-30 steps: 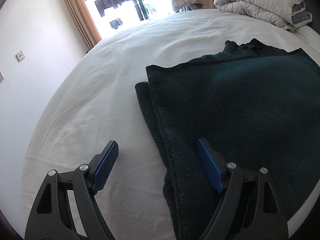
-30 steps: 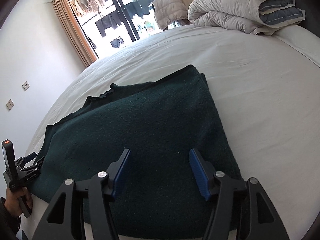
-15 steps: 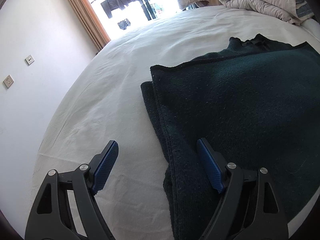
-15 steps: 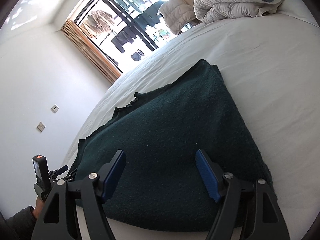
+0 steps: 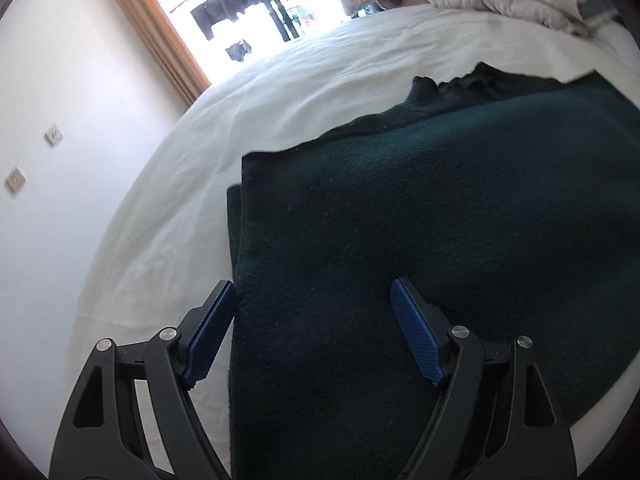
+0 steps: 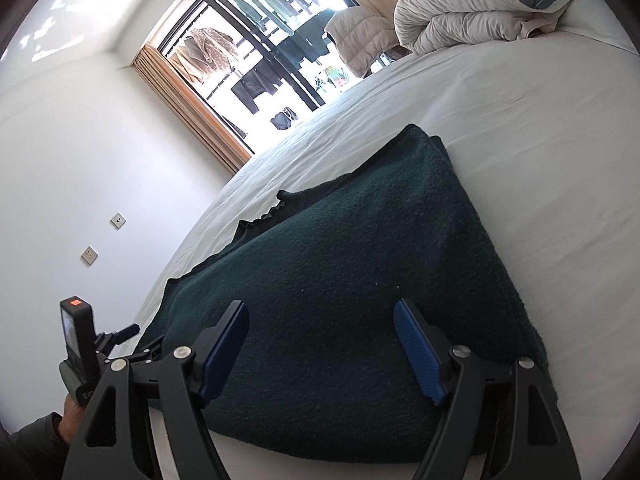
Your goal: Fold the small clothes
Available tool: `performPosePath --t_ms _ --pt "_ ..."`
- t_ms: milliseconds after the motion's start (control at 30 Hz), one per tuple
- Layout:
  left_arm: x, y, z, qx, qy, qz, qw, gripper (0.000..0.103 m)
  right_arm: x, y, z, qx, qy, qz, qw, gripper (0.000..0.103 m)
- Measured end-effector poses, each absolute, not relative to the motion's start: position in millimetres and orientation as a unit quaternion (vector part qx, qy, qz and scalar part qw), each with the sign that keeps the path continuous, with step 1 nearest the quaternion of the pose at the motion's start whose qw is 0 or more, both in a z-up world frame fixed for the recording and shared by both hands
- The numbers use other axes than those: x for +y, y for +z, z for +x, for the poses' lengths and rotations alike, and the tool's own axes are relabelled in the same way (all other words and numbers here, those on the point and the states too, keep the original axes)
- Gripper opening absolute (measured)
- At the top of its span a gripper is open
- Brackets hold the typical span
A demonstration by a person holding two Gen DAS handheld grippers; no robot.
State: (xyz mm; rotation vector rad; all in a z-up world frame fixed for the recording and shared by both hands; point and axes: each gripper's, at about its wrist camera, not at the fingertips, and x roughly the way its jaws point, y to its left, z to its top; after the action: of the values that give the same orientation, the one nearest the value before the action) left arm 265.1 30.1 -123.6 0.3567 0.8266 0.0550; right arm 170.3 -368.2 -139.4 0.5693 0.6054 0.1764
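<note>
The left gripper [image 5: 312, 320] stands spread above the near left edge of the folded dark green sweater [image 5: 440, 220]. The right gripper [image 6: 320, 340], jaws just widened, hovers spread over it, nothing pinched. The sweater lies flat on the bed [image 6: 540, 120], collar end pointing toward the window [image 6: 272, 60].

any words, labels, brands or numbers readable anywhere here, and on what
None can be read.
The handheld device beside the left gripper carries an orange mark on top and a pale marking low on its body: too small and blurred to read.
The wall plates show no lettering.
The dark green garment, the white sheet and the folded duvet show no visible label or print.
</note>
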Motion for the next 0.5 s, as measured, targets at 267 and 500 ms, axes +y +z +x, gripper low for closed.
performPosePath --t_ms 267,500 --pt "63 -121 254 0.410 0.023 0.104 0.906 0.081 -376 -139 165 0.276 0.089 0.300 0.909 0.073" --pt "34 -91 224 0.340 0.014 0.150 0.928 0.079 -360 -118 155 0.275 0.079 0.280 0.916 0.075"
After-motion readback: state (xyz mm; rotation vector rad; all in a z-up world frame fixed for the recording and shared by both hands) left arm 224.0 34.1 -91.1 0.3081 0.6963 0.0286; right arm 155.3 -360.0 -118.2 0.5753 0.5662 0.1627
